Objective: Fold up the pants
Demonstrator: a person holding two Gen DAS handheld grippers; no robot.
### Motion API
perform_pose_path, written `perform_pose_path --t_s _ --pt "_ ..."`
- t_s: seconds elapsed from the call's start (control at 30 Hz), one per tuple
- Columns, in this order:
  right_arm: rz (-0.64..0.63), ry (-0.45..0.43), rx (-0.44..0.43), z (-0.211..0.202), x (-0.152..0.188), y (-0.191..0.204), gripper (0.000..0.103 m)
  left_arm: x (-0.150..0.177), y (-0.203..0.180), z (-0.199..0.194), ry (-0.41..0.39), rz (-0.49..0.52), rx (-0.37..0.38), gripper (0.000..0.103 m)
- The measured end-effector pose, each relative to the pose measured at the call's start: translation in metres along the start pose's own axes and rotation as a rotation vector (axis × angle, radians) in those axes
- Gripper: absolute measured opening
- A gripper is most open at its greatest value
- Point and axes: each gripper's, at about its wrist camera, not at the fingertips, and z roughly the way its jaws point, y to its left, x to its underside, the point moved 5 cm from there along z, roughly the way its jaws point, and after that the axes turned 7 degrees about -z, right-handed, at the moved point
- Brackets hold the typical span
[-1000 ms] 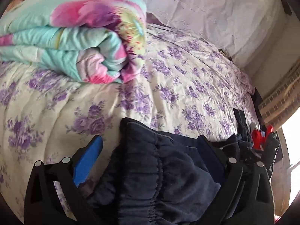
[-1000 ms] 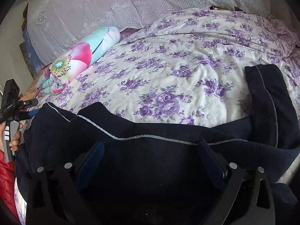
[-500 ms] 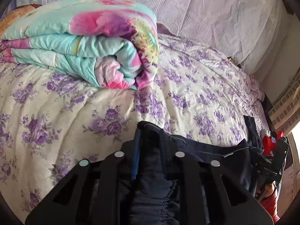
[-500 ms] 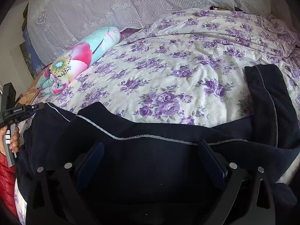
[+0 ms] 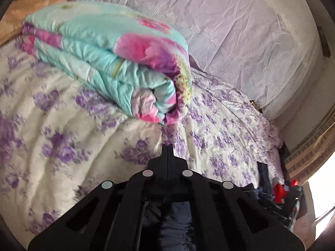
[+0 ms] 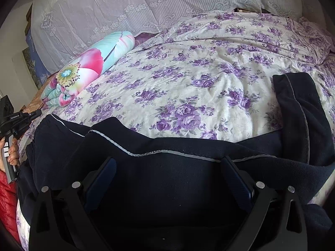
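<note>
Dark navy pants [image 6: 167, 167] with a thin grey side stripe lie across the near edge of the bed, one leg end folded up at the right [image 6: 297, 108]. My right gripper [image 6: 167, 179] is open, its fingers spread above the pants' middle. My left gripper [image 5: 168, 148] is shut on the elastic waistband of the pants [image 5: 175, 223], which bunches behind the closed fingers. It also shows at the far left of the right wrist view [image 6: 31, 115], at the waistband end.
A rolled turquoise and pink floral quilt [image 5: 117, 62] lies on the purple-flowered bedspread [image 5: 219, 129] ahead of the left gripper. A lace-covered headboard [image 6: 146, 6] backs the bed. A red-sleeved arm [image 6: 8, 198] holds the left gripper.
My left gripper closed on the waistband and lifted, tilting its view up toward the quilt. My right gripper stayed open and still over the pants.
</note>
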Motion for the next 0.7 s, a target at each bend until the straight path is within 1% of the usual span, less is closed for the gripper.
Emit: perform_pose_path --t_s 0.03,0.07,0.1,0.17,0.2,0.23,0.27,0.3,0.33,0.37,0.43,0.5,0.53,0.57,0.6,0.63,0.67,0.7 --pt "-0.001 0.001 0.001 0.000 0.000 0.000 0.100 0.002 0.005 0.005 0.030 -0.037 0.022 0.000" --pt "0.001 0.000 -0.001 0.000 0.000 0.000 0.100 0.004 0.006 0.009 0.046 -0.043 0.012 0.000" --pt "0.001 0.000 -0.001 0.000 0.000 0.000 0.100 0.005 0.005 0.012 0.051 -0.028 -0.012 0.003" --pt "0.000 0.000 0.000 0.000 0.000 0.000 0.100 0.007 0.000 0.020 0.063 0.027 -0.068 0.034" --pt "0.000 0.001 0.000 0.000 0.000 0.000 0.100 0.006 -0.001 0.022 0.058 0.047 -0.094 0.040" --pt "0.001 0.000 -0.001 0.000 0.000 0.000 0.100 0.004 -0.001 0.024 0.063 0.055 -0.095 0.048" --pt "0.001 0.000 -0.001 0.000 0.000 0.000 0.100 0.003 -0.001 0.025 0.085 0.048 -0.054 0.055" --pt "0.001 0.000 -0.001 0.000 0.000 0.000 0.100 0.004 -0.003 0.027 0.118 0.032 0.003 0.056" --pt "0.001 0.000 -0.001 0.000 0.000 0.000 0.100 0.005 -0.005 0.028 0.144 0.020 0.040 0.056" --pt "0.001 0.000 0.000 0.000 0.000 0.000 0.100 0.006 -0.008 0.028 0.148 0.027 0.043 0.056" --pt "0.000 0.000 0.000 0.000 0.000 0.000 0.100 0.009 -0.015 0.030 0.147 0.073 0.025 0.057" --pt "0.000 0.000 0.000 0.001 0.000 0.000 0.100 0.019 -0.022 0.039 0.200 0.121 0.037 0.056" --pt "0.000 0.000 0.000 0.000 0.000 -0.001 0.100 0.028 -0.027 0.045 0.234 0.161 0.031 0.054" --pt "0.001 0.000 -0.001 0.001 0.000 -0.001 0.100 0.034 -0.030 0.049 0.231 0.211 -0.015 0.040" --pt "0.001 -0.001 -0.001 0.001 0.000 -0.001 0.100 0.038 -0.032 0.053 0.229 0.244 -0.048 0.032" --pt "0.002 -0.001 -0.001 0.000 0.000 -0.001 0.100 0.038 -0.034 0.052 0.218 0.253 -0.046 0.025" --pt "0.003 -0.002 -0.002 0.001 0.000 -0.001 0.100 0.036 -0.037 0.047 0.187 0.247 -0.029 0.017" --pt "0.003 -0.002 -0.002 0.001 0.000 -0.001 0.100 0.032 -0.041 0.040 0.160 0.229 -0.002 0.016"
